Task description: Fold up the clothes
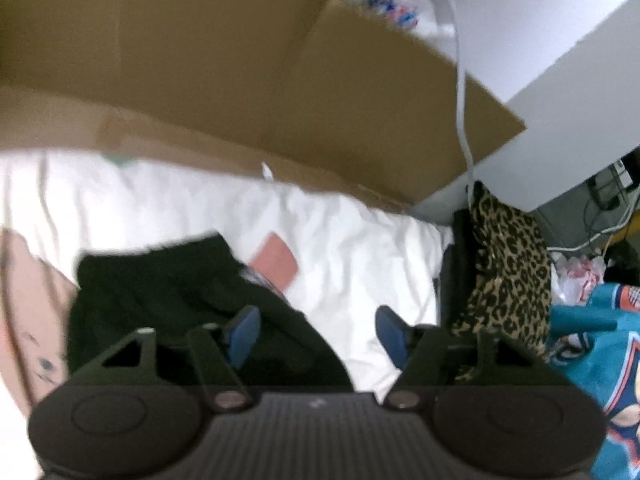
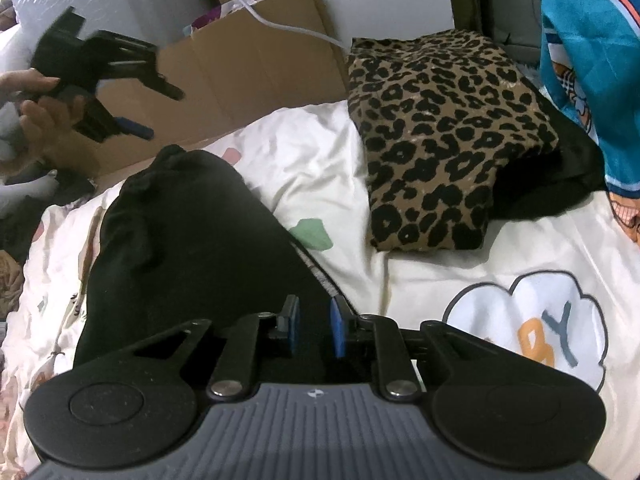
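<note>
Nearest the right wrist camera, the right tool points steeply down over a black fabric garment spread on a bed covered by a white printed sheet; its blue-padded jaws stand a narrow way apart, the black cloth lies under and between them, and no pad visibly presses on it, so the tool reads as slightly open and holding nothing; whether a fingertip brushes the cloth I cannot tell. Far left in that view, a bare hand grips the handle of the left tool, raised above the bed and angled toward the garment's far end; its fingers are spread and nothing is between them. From the left wrist camera, which is blurred, the left tool looks down with its blue pads wide apart; the left pad sits over the black garment, the right pad over bare sheet; nothing is gripped. The garment lies on the near left part of the bed, bunched at its far end. A folded leopard-print cloth rests on the far right of the bed, on top of something dark; a teal printed garment hangs at the far right edge. Beyond the bed stands an open brown cardboard box, its flaps up, with colourful items showing inside that are too blurred to name; a white cable trails across it.
</note>
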`<state>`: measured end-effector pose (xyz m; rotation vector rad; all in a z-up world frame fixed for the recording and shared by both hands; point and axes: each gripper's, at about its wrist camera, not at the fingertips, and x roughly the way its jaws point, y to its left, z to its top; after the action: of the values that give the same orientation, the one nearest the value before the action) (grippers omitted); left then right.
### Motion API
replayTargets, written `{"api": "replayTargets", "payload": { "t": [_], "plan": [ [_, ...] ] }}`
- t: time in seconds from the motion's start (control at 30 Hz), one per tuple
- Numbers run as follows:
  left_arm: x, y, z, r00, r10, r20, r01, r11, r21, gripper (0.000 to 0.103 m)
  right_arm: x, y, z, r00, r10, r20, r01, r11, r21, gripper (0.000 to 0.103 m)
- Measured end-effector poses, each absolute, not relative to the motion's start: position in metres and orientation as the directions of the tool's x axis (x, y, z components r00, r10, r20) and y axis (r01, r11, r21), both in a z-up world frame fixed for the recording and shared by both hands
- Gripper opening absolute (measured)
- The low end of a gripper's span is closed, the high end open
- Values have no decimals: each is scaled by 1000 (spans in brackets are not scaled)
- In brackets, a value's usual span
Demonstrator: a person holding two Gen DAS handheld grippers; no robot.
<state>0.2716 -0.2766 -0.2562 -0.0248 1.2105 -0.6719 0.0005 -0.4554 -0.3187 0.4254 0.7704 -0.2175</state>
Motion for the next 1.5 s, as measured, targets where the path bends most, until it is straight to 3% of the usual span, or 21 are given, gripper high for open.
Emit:
{"api": "replayTargets", "payload": {
  "t": [0.23,0.63,1.17,1.5],
  "plan": [
    [290,-232,-239,261,-475,-841,459,827,-325,55,-3,-450,-325,685,-37,-728,355,889,289,18],
    [300,-241,-305,171,-415,-894,484,825,-291,35,5,-449,-339,648,-28,-761,370,886,281,18],
    [339,-267,-358,239,-384,-892,369,885,-282,35,13,-460,-356,607,-6,-794,387,875,290,21],
    [338,-269,-339,235,-420,-877,442,850,-288,35,18,-471,-364,575,-31,-818,417,871,260,20]
  ]
}}
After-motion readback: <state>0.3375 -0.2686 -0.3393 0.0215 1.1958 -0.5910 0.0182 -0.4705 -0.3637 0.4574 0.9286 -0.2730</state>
